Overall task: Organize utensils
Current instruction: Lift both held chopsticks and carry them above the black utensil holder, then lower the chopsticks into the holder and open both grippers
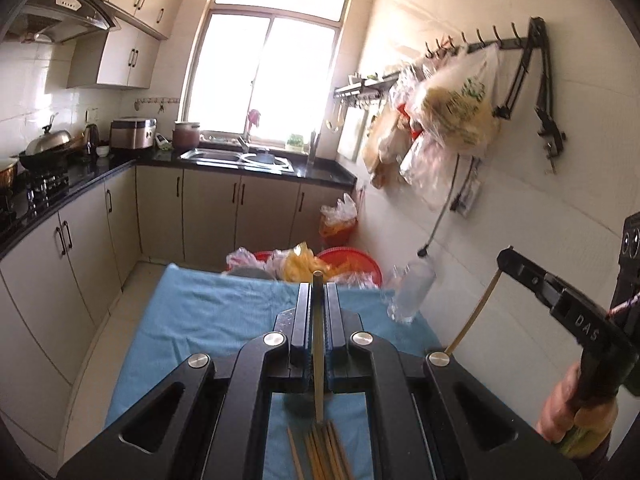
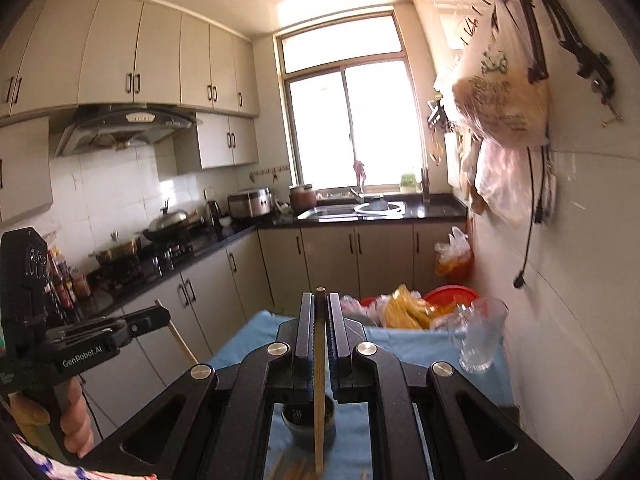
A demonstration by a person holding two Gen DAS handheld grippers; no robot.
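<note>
My right tool [image 2: 319,322] clenched on one chopstick [image 2: 319,400], long axis 12-to-6, tip hanging directly above dark holder [image 2: 298,420] on tabletop [image 2: 416,344]. My left tool [image 1: 319,304] grips another chopstick [image 1: 318,368] over loose pile [image 1: 320,452] at 6.

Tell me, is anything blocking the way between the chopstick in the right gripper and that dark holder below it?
Nothing visible does. The right gripper holds its chopstick upright, and the dark holder sits below it on the blue cloth.

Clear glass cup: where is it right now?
The clear glass cup stands at the right edge of the blue cloth, against the tiled wall, just in front of the red basin; the left wrist view shows it there too.
</note>
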